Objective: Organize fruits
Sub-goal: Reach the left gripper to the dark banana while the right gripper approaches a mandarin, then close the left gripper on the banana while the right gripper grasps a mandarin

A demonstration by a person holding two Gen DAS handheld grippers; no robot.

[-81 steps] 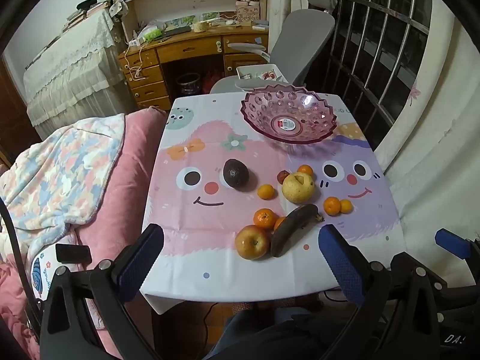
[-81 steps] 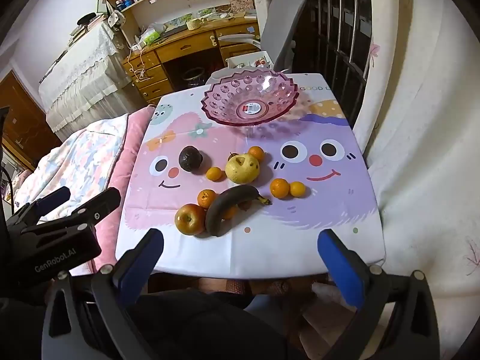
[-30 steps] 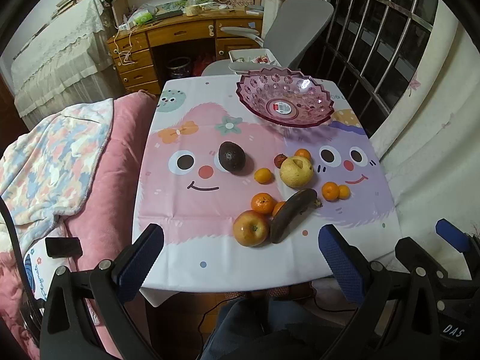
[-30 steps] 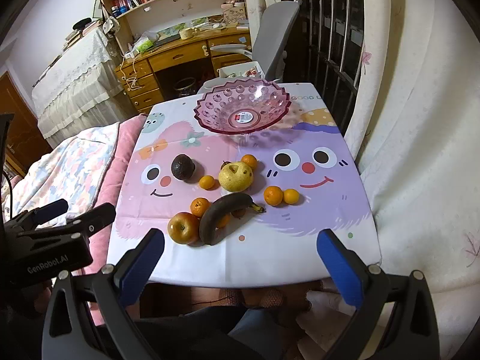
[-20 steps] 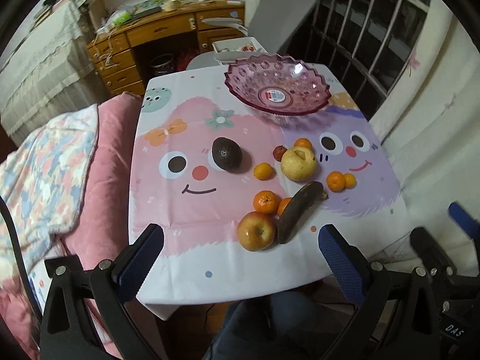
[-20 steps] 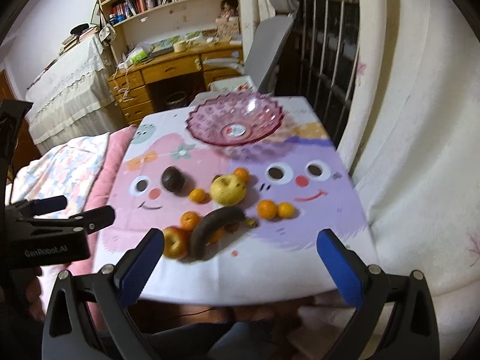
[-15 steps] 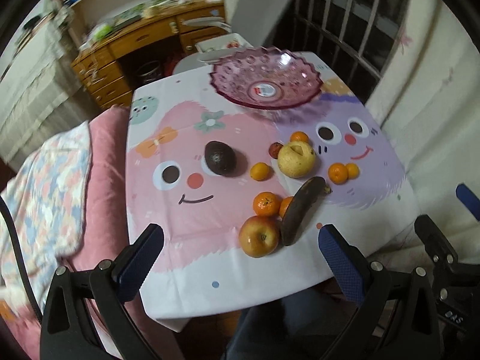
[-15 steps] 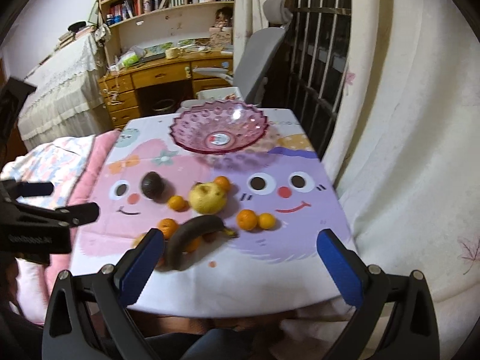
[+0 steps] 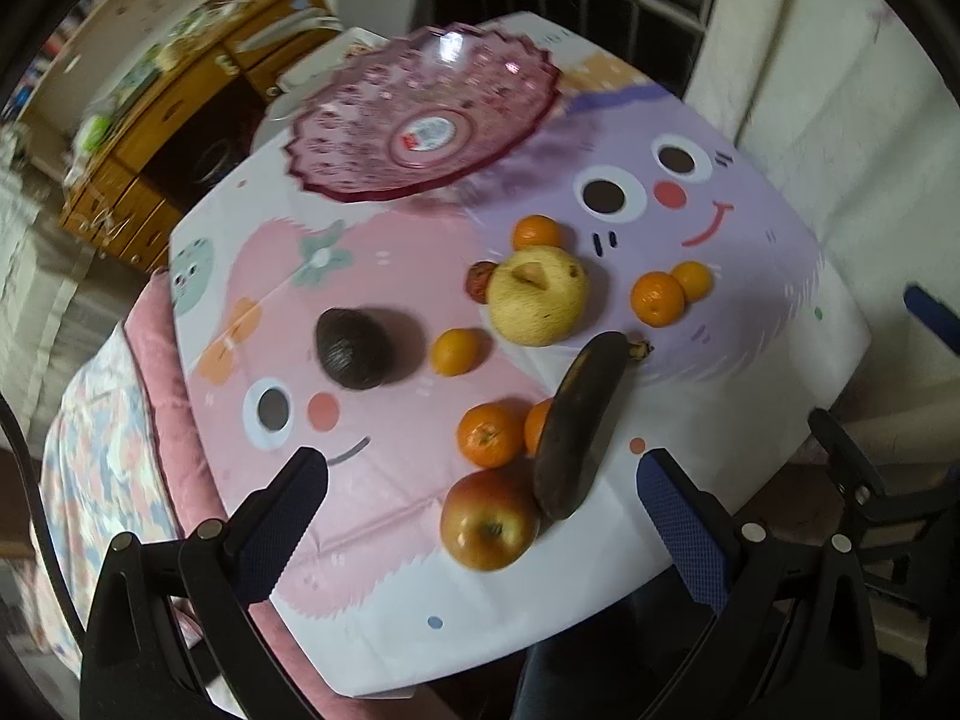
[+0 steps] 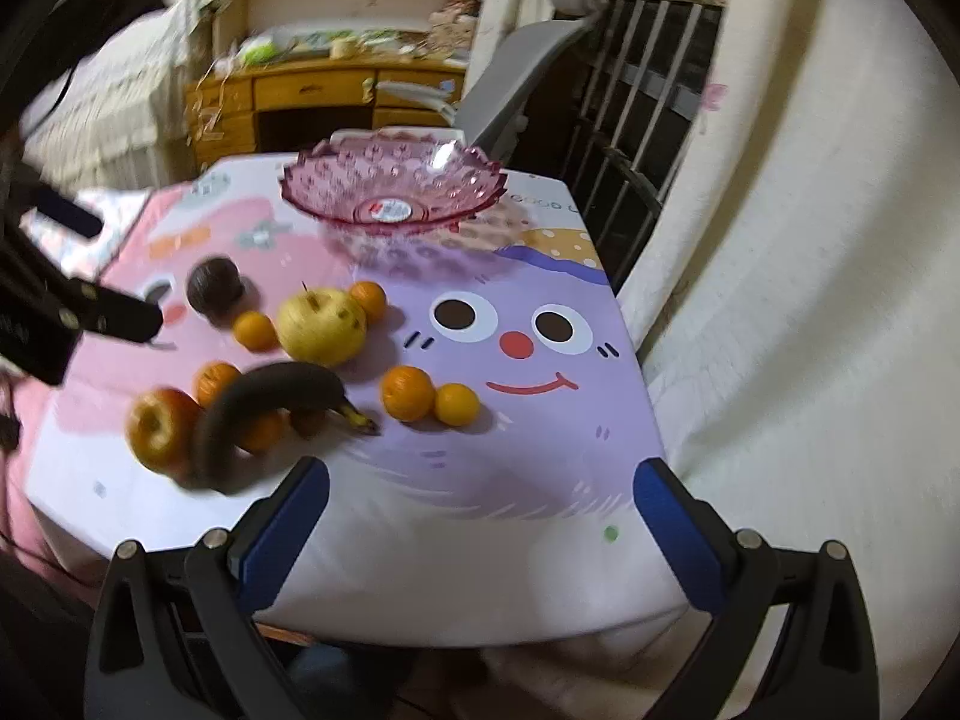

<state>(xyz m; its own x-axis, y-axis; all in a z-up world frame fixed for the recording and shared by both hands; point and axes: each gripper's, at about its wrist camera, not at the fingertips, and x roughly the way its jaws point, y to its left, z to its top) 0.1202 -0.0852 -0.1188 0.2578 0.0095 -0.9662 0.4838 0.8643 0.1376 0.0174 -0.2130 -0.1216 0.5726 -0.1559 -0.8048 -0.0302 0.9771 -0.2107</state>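
Left gripper [image 9: 480, 522]: we hold it over the near table edge, fingers spread wide, nothing between them.
Avocado [image 9: 353, 348]: left of the pear, apart from it.
Apple [image 9: 489, 519]: nearest us from the pear, touching the banana's lower end.
Banana [image 9: 576, 420]: dark, just in front of the pear, lying over a mandarin [image 9: 491, 433].
Pear [image 9: 536, 294]: our landmark, mid-table [image 9: 372, 516].
Bowl [image 9: 420, 120]: pink, behind the pear, no fruit in it.
Two mandarins [image 10: 408, 393]: right of the pear, touching each other.
Right gripper [image 10: 480, 531]: fingers wide apart, holding nothing, near edge.
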